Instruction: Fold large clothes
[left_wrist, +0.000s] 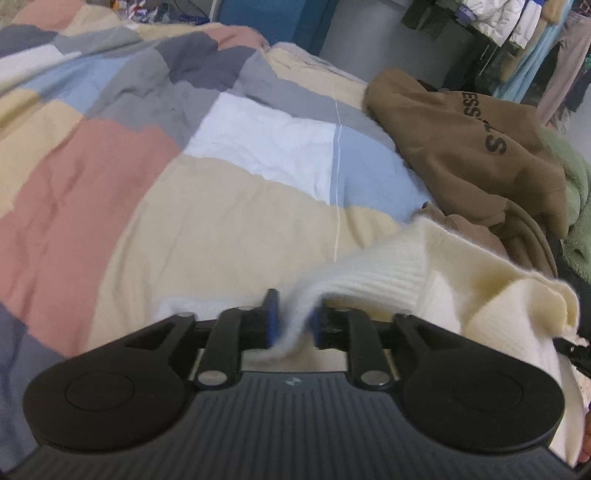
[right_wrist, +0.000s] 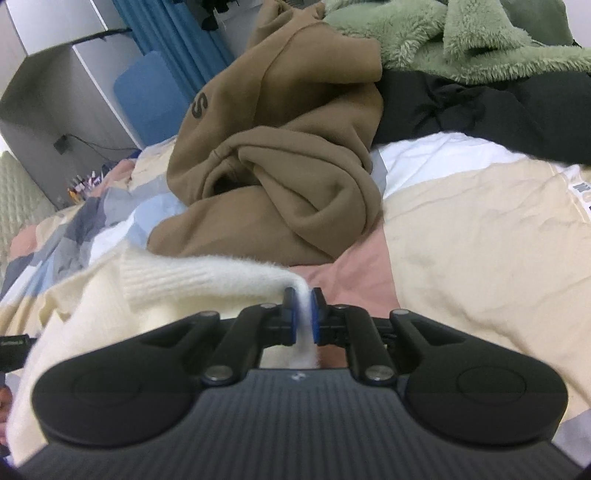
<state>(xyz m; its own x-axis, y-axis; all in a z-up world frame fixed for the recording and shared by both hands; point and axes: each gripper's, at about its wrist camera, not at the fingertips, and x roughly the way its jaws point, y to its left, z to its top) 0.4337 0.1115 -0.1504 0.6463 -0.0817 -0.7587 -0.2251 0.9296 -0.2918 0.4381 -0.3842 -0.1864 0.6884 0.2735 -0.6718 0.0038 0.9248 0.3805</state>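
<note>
Left wrist view: the left gripper (left_wrist: 291, 319) is pointing down over a patchwork bedspread (left_wrist: 110, 177), and a blurred fold of the cream knit sweater (left_wrist: 399, 266) is running between its blue pads (left_wrist: 272, 314). The jaws are standing somewhat apart; whether the pads are pressing the wool or only flanking it cannot be told through the blur. From there the sweater is stretching off to the right, its ribbed band lying across the beige patch and its far end drooping toward the right edge of the bed.

In the right wrist view the right gripper (right_wrist: 303, 314) is clamping a thin bunched edge of the same sweater (right_wrist: 192, 280) — the jaws are almost together, with white wool squeezed between the pads and spilling out below them. The rest of the sweater is spreading to the left over the bedspread (right_wrist: 480, 236), near its front edge.

Just beyond the sweater, a brown hoodie (right_wrist: 280, 177) with dark lettering is lying crumpled — its near hem is touching or nearly touching the knit. Behind it, toward the far side of the bed, a green fleece garment (right_wrist: 443, 40) is lying heaped over a black garment (right_wrist: 480, 103).
</note>
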